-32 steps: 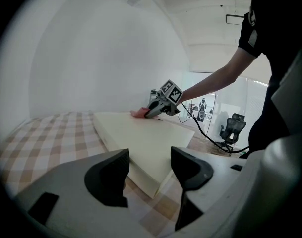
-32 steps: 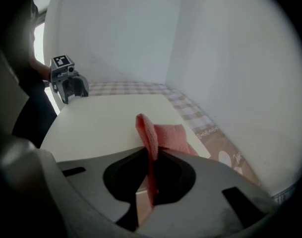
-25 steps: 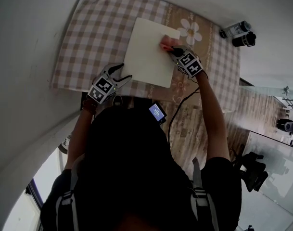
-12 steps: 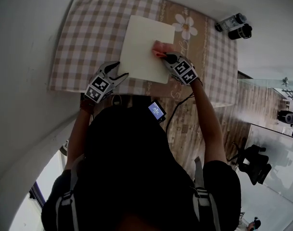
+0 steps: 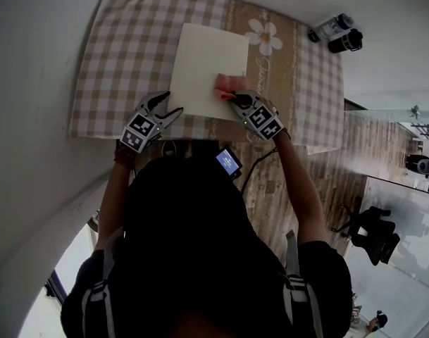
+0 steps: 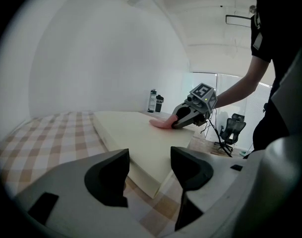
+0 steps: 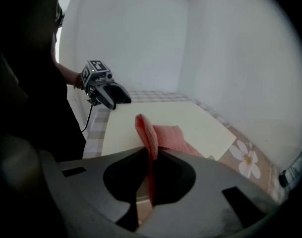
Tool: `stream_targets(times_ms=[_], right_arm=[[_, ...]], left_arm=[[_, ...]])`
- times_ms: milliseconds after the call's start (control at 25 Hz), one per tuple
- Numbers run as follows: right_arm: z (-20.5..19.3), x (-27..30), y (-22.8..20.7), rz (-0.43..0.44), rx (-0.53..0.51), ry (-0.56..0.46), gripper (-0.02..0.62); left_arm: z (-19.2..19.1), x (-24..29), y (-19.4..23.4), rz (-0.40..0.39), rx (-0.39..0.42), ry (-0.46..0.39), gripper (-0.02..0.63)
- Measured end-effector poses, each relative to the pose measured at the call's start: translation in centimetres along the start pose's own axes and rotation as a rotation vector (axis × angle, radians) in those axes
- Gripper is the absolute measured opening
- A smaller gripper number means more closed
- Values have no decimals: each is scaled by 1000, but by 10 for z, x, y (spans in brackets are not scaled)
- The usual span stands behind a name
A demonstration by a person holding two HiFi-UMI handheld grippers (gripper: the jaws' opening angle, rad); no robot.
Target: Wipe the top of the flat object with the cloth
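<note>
Pink cloth, clamped in the right hand-held gripper, lies on the cream flat object: wiping appears underway. The left hand-held gripper waits, jaws apart and empty. Next, probably sweep the cloth across the uncovered top.

place: plain indoor room, office-like, exact kind unclear | walls: bare white | floor: wood-plank | furniture: bench under checked tablecloth with daisy print; black swivel office chair | bench corner: two dark bottles
</note>
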State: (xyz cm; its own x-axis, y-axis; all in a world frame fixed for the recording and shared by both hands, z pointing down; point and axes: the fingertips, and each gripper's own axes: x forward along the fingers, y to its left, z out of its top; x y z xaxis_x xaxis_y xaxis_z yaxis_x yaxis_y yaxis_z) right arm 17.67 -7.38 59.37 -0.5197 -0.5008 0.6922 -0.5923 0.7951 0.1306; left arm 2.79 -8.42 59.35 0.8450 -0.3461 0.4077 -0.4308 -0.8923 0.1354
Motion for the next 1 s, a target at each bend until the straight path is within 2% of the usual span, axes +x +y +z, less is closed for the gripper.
stream_targets(times_ms=[520, 600, 680, 760, 880, 960, 1000], right_arm=[[-4, -13, 42, 5, 30, -2, 15], [-4, -16, 50, 31, 86, -16, 15], [2, -21, 61, 95, 199, -47, 15], [21, -30, 68, 115, 269, -122, 15], [68, -47, 58, -8, 269, -279, 17], [100, -54, 48, -134, 258, -380, 15], [114, -57, 43, -199, 244, -420, 15]], left_arm=[[-3, -1, -1, 4, 5, 2, 275], [1, -1, -2, 2, 12, -19, 275], [10, -6, -4, 0, 19, -64, 261], [24, -14, -8, 4, 36, -133, 211], [52, -25, -9, 53, 92, -215, 168], [78, -42, -4, 144, 133, -294, 143], [91, -51, 0, 200, 142, -335, 99]])
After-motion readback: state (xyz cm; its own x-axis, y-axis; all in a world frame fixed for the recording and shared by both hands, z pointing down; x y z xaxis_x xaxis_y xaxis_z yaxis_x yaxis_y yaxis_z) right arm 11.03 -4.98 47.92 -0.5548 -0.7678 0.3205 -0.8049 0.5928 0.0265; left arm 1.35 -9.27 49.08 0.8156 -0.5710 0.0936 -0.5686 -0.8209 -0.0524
